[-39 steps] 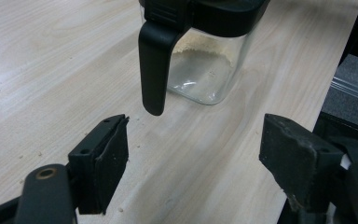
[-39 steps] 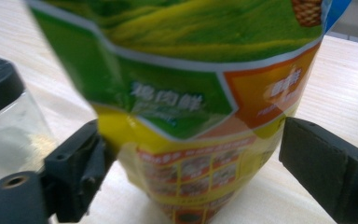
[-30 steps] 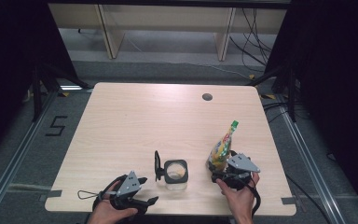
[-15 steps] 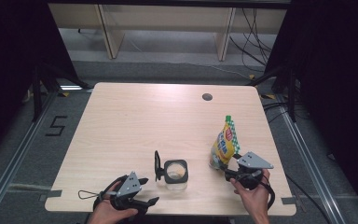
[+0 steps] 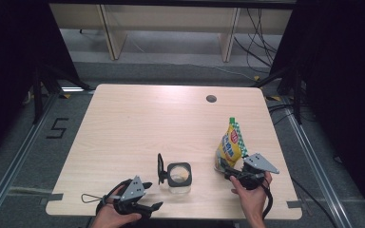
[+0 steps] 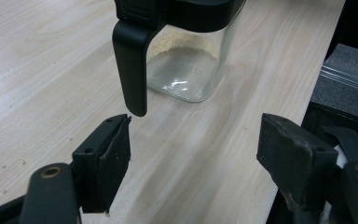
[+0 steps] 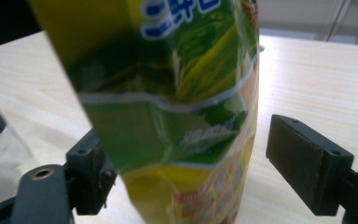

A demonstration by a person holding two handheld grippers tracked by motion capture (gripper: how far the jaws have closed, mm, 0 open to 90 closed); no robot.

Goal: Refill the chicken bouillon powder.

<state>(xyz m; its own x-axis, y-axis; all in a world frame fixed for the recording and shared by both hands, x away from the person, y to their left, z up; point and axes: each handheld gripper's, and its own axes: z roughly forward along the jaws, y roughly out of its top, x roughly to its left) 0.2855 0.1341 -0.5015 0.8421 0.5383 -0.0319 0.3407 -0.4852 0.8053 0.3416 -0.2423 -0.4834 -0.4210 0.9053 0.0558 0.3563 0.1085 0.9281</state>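
Pale wood table (image 5: 138, 128) in high view, w/ a round hole (image 5: 211, 99) near the far edge. Yellow-green pouch (image 5: 231, 145) stands upright at right-front, leaning a bit. Right gripper (image 5: 231, 172) sits at the pouch's base, held by the person's right hand (image 5: 249, 194). Glass jar (image 5: 178, 176) w/ black lid stands front-centre, its black flip handle (image 5: 160, 168) sticking up on its left side. Left gripper (image 5: 145, 197) rests near the front edge, just left of the jar, in the left hand (image 5: 109, 216); cable loop trails off to its left.

Left gripper view: jaws spread wide, nothing between the pads (image 6: 116, 158). Jar (image 6: 189, 70) just ahead on the wood, some pale powder inside along the wall. Handle (image 6: 133, 70) hangs down in front of the left jaw, tip close above it, not touching as far as visible.

Right gripper view: pouch (image 7: 168, 116) stands between the jaws, close up & blurred. Right pad (image 7: 303, 158) clearly apart from it; left pad sits behind the pouch's edge, contact can't be told. Jaws have just been opening, pouch between them, so grip is released. Jar (image 7: 0, 149) at far left.
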